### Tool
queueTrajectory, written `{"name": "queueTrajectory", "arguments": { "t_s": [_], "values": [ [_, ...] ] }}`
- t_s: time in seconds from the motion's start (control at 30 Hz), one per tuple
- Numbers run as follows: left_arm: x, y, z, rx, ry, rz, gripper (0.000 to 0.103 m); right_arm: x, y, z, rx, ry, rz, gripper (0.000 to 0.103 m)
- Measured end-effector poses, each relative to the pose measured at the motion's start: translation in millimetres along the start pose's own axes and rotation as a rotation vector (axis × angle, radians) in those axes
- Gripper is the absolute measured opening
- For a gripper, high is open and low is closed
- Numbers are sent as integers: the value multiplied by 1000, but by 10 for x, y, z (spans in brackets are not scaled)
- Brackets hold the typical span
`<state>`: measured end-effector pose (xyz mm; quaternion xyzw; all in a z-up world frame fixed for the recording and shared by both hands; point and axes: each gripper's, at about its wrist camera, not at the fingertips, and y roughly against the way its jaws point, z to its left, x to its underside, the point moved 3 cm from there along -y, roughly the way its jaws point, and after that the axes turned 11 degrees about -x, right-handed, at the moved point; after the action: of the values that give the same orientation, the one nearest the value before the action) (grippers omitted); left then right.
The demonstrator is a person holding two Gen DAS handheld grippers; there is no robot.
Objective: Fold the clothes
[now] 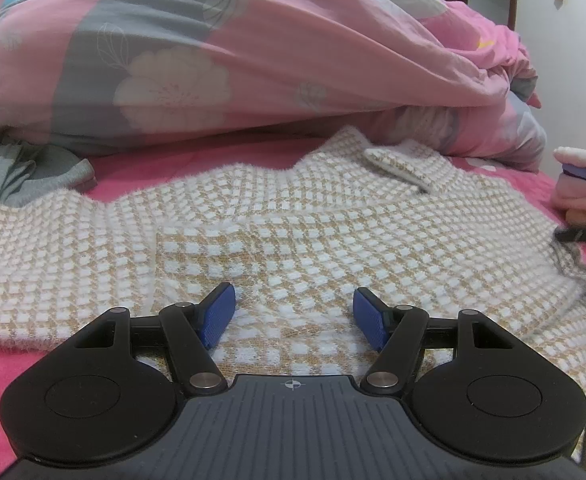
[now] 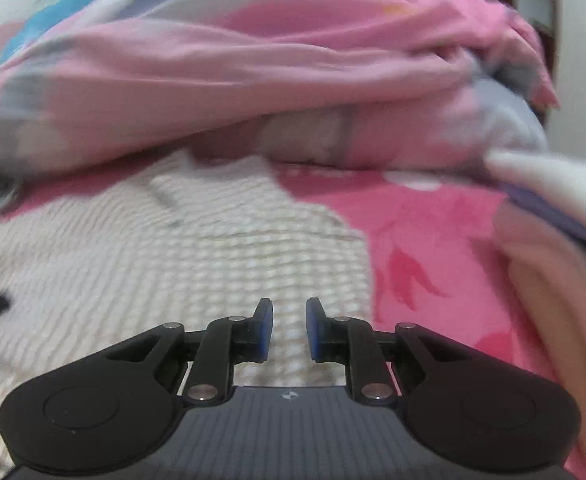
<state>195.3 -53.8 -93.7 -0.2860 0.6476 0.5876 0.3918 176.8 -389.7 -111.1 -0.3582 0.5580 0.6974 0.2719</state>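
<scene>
Left gripper [image 1: 294, 316] hovers low over the checked sweater [image 1: 253, 240], jaws spread wide; right gripper [image 2: 289, 330] points level, jaws narrowly parted, holding nothing.

- Soft, even indoor light; no glare, and only a faint shadow under the quilt [image 1: 221, 60].
- Left wrist view is sharp; the sweater [image 1: 293, 240] weave reads clearly.
- Right wrist view is smeared by motion blur.
- Fisheye bending, dark corners.

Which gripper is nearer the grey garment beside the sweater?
Left. The left gripper hovers over the sweater, the grey garment off its left; the right gripper is at the sweater's opposite edge.
</scene>
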Motion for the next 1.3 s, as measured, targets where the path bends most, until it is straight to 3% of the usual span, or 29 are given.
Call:
{"name": "queueTrajectory", "arguments": {
  "t_s": [0.1, 0.2, 0.33, 0.4, 0.5, 0.6, 0.7, 0.8, 0.93, 1.07, 1.13, 1.3],
  "values": [
    [-2, 0, 4, -1, -1, -1, 66, 177, -218, -207, -3, -57, 25, 16],
    [0, -1, 6, 0, 0, -1, 66, 32, -97, -202, 1, -94, 42, 17],
    [0, -3, 1, -1, -2, -1, 66, -246, -89, -184, 12, -71, -25, 18],
    [1, -3, 2, 0, -1, -2, 66, -294, -244, -302, 35, -104, -26, 18],
    [4, 1, 3, 3, -1, -3, 67, -108, -525, -510, 62, -142, 15, 16],
    [8, -3, 9, 6, 3, -3, 67, -178, -407, -590, 37, -231, -1, 17],
    [8, -3, 4, 5, 2, -3, 67, -365, -323, -556, 21, -232, -47, 17],
    [12, -1, 3, 6, 2, -4, 67, -488, -484, -571, 28, -223, -47, 17],
    [14, 1, 6, 7, 4, -5, 67, -361, -808, -739, 53, -258, -7, 17],
    [19, 3, 2, 7, 5, -4, 67, -381, -434, -753, 40, -316, -24, 19],
    [18, 1, 0, 7, 4, -5, 67, -358, -185, -681, -27, -327, -51, 19],
    [20, 1, 1, 9, 5, -6, 67, -93, -188, -438, -33, -188, 29, 18]
  ]
}}
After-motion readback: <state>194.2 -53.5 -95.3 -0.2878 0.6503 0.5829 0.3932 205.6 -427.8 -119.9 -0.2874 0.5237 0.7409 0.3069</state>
